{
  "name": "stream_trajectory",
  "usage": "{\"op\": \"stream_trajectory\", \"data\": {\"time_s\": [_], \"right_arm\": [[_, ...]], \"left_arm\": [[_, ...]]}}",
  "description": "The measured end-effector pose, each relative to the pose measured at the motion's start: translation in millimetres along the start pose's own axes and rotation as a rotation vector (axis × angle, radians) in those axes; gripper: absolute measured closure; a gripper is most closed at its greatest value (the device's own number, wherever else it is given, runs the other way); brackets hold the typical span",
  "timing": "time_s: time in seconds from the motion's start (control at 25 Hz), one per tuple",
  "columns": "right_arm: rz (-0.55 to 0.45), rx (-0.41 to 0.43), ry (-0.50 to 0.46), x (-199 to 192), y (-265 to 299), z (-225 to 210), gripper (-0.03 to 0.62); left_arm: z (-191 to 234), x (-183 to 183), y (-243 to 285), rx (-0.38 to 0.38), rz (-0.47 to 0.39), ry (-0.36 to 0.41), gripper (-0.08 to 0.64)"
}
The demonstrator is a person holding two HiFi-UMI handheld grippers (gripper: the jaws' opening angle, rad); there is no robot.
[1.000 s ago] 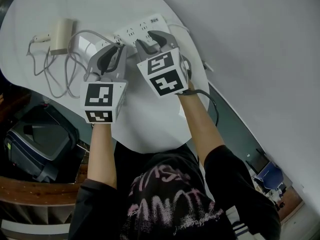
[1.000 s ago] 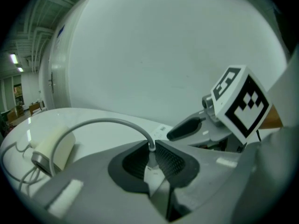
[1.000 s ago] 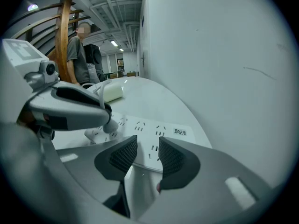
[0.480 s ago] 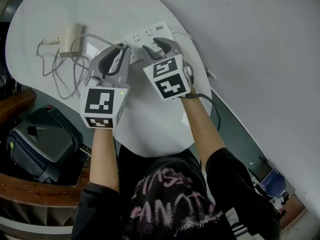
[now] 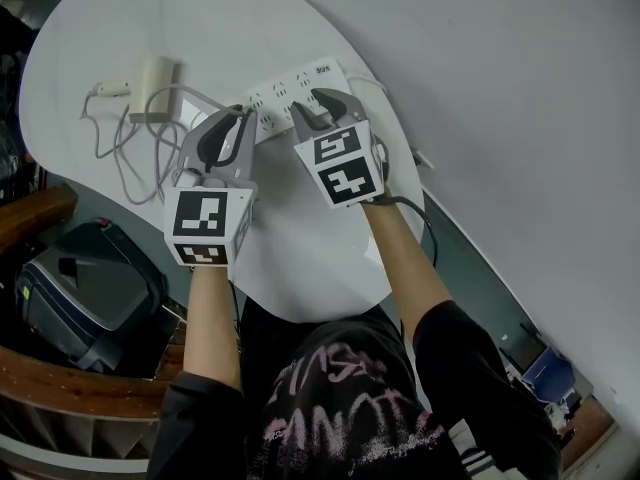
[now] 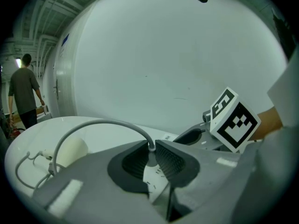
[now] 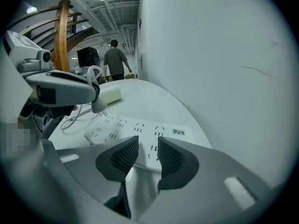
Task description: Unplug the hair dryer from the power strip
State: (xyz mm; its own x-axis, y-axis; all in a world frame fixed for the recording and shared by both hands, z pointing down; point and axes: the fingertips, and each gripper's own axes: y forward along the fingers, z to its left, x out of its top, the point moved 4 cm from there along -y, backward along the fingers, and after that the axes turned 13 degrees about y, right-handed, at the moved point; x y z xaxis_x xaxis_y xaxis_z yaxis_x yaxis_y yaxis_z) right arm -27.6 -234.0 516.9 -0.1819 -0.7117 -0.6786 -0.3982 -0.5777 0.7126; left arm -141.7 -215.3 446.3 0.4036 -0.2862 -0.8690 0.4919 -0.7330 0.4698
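At the far left of the white table (image 5: 300,248) lies the hair dryer (image 5: 152,86), cream in colour, on its side. Its grey cable (image 5: 118,163) makes loose loops on the table beside it and then rises in an arc to the left gripper (image 5: 232,120). This gripper has its jaws closed on the plug (image 7: 98,105) at the end of the cable, and the ribbed pads press it from both sides. In the right gripper view the plug hangs in the air just above the left end of the power strip (image 5: 296,86), and its pins are out of the socket. The power strip is white, lies flat near the far edge of the table close to the wall, and all the sockets that can be seen are free. The right gripper (image 5: 318,103) hovers over the near edge of the strip. Its jaws stand apart and have just been closing a little; they hold nothing, and only the strip's surface shows through the gap.
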Motion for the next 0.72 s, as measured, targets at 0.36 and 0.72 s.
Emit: {"op": "stream_trajectory", "data": {"time_s": [0.36,0.72], "right_arm": [[-0.046,-0.005,0.017,7,-7,-1,0.495],[-0.126,-0.016,0.039,15,-18,-3,0.568]], "left_arm": [[2,-6,1,-0.002,0.014,0.002,0.506],[2,-10,2,0.008,0.022,-0.004,0.506]]}}
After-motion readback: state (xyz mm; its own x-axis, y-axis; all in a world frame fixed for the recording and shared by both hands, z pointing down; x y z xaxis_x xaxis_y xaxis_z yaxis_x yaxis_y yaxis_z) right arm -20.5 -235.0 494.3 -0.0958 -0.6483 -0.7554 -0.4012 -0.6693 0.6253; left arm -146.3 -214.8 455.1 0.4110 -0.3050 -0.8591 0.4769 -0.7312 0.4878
